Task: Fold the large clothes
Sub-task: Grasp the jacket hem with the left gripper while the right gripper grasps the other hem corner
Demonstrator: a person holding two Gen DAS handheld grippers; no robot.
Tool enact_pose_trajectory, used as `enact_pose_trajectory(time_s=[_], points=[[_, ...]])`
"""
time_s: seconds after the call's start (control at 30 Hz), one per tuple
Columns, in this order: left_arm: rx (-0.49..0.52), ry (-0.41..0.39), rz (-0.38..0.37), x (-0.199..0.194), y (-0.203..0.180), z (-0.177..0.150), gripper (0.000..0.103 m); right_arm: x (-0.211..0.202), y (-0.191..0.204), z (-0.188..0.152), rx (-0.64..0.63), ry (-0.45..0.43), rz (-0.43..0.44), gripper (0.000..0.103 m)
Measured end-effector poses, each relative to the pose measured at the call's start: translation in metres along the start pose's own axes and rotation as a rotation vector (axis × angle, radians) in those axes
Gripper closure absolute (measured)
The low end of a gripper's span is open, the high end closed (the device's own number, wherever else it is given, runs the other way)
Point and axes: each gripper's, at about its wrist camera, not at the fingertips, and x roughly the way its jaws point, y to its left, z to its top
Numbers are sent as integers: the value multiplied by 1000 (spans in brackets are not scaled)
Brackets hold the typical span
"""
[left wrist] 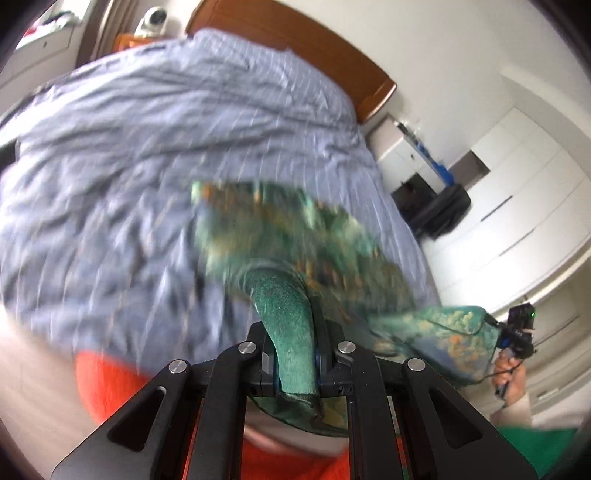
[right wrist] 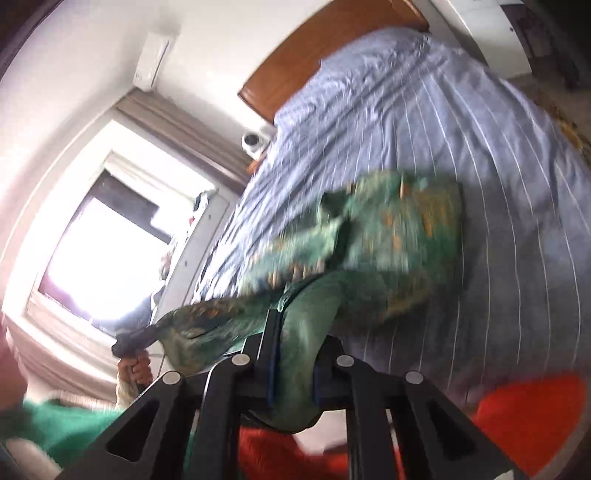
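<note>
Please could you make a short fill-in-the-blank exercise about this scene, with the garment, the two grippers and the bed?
1. Both the left gripper and the right gripper are shut on the patterned ____ garment.
2. The garment hangs above a bed with a blue ____ cover.
3. The headboard behind the bed is made of ____.
4. In the left wrist view, the other gripper holds the garment at the ____ edge of the picture.

Missing words: green; striped; wood; right
</note>
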Motion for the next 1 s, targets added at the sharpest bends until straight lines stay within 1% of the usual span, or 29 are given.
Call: enact_pose_trajectory(time_s=[0.03, 0.1, 0.13, 0.2, 0.23, 0.3, 0.33, 0.37, 0.4, 0.43, 0.47, 0.5, 0.53, 0.57, 0.6, 0.63, 0.67, 0.7, 0.73, 0.8, 0.83, 0.87, 0.93, 0.97, 1.0], points=[[9, -4, 8, 12, 2, 13, 92, 9, -7, 15, 12, -17, -3, 89], [-12, -5, 27, 53, 11, 46, 92, 36, -32, 49, 44, -54, -10, 89], [-9, 0, 36, 70, 15, 58, 92, 54, -49, 68, 64, -73, -22, 89], [-1, 4, 88, 115, 23, 83, 92, 86, -79, 92, 112, -92, -38, 89], [-2, 13, 95, 129, 27, 89, 91, 104, -95, 103, 141, -102, -54, 89], [3, 20, 136, 162, 31, 99, 89, 135, -119, 114, 188, -103, -80, 89], [-4, 25, 160, 181, 34, 102, 88, 153, -132, 118, 209, -97, -106, 89], [-12, 32, 190, 198, 38, 104, 85, 168, -139, 117, 225, -94, -132, 89], [-24, 46, 215, 213, 42, 103, 80, 181, -148, 116, 243, -89, -154, 86], [-30, 68, 236, 226, 45, 102, 77, 188, -154, 113, 262, -87, -165, 86], [-32, 87, 247, 233, 47, 101, 70, 197, -164, 112, 293, -87, -173, 85], [-38, 100, 244, 236, 47, 100, 62, 204, -175, 110, 337, -84, -169, 81], [-48, 103, 227, 234, 47, 101, 57, 208, -184, 109, 389, -83, -143, 78], [-66, 96, 187, 228, 48, 103, 46, 208, -190, 108, 424, -87, -116, 66], [-84, 79, 148, 219, 48, 105, 31, 206, -195, 109, 472, -97, -66, 53], [-95, 59, 138, 210, 49, 108, 22, 200, -196, 111, 502, -111, -19, 46], [-100, 21, 136, 196, 50, 112, 9, 194, -195, 112, 508, -123, 3, 29], [-96, -19, 126, 183, 52, 114, 7, 185, -190, 115, 498, -136, 18, 19], [-88, -39, 110, 171, 55, 115, 7, 174, -184, 120, 474, -153, 23, 19], [-58, -36, 75, 157, 61, 112, 6, 160, -173, 126, 415, -159, 9, 19], [-32, -20, 68, 155, 64, 109, 5, 156, -164, 129, 356, -141, -34, 19], [14, 18, 70, 157, 67, 104, 3, 157, -156, 130, 299, -120, -83, 19], [86, 111, 74, 174, 70, 91, 3, 169, -132, 132, 93, -34, -245, 19], [107, 143, 88, 187, 72, 86, 3, 175, -127, 130, 38, -6, -282, 19], [123, 165, 125, 203, 73, 81, 4, 188, -120, 129, -24, 34, -327, 19]])
